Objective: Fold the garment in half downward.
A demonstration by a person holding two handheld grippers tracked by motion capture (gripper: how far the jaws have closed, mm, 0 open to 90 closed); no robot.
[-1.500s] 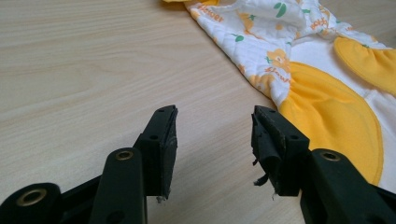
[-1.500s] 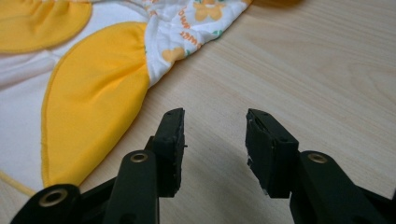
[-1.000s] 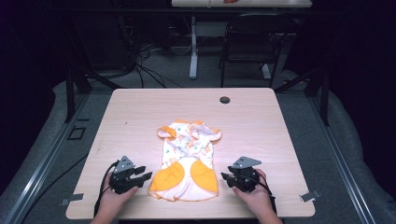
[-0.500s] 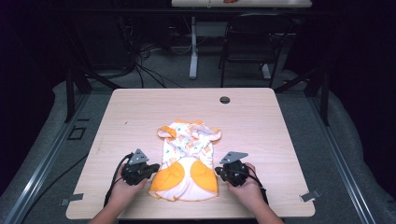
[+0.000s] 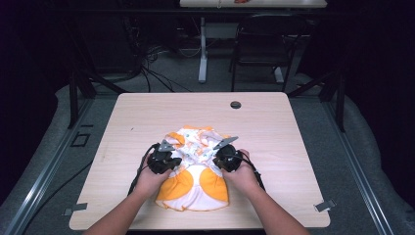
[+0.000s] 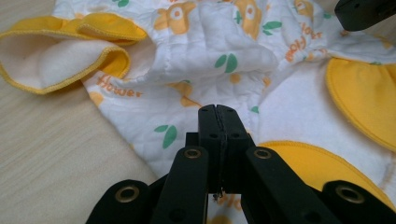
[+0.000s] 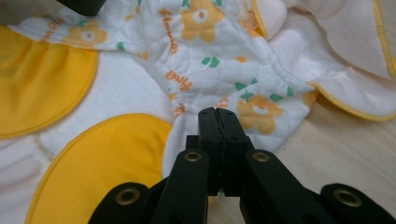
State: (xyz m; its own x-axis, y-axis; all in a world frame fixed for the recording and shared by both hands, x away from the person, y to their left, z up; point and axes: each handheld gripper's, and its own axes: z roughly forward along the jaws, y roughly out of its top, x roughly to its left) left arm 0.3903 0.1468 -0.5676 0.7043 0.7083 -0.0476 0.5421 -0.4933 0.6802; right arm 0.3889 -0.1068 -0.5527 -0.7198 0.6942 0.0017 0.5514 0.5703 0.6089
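A dim room, dark floor with cables trailing under a far desk, and in the middle a pale wooden table (image 5: 274, 122) with a small dark grommet (image 5: 235, 105) at twelve o'clock near its far edge. On the near half of the table lies the baby garment (image 5: 193, 188), white quilted cloth with orange panels, spread flat and a little rumpled.

Both hands are in over it. The left gripper (image 5: 164, 157) sits at the garment's nine o'clock side, the right gripper (image 5: 222, 155) at its three o'clock side, the two near each other with the printed upper part of the cloth between them.

In the left gripper view, the left gripper (image 6: 218, 109) has its jaws clenched tight together, tips resting at the white printed cloth, an orange panel at four o'clock from them and a yellow-edged sleeve at ten o'clock. Whether a pinch of fabric is caught between the pads, I cannot tell.

In the right gripper view, the right gripper (image 7: 217, 112) is likewise clenched, jaws face to face, at the garment's edge where the cloth meets bare wood; an orange panel lies at eight o'clock. Again, a fold caught in there cannot be made out.

The print carries orange lettering, reading roughly "flower", among orange blossoms and green leaves.
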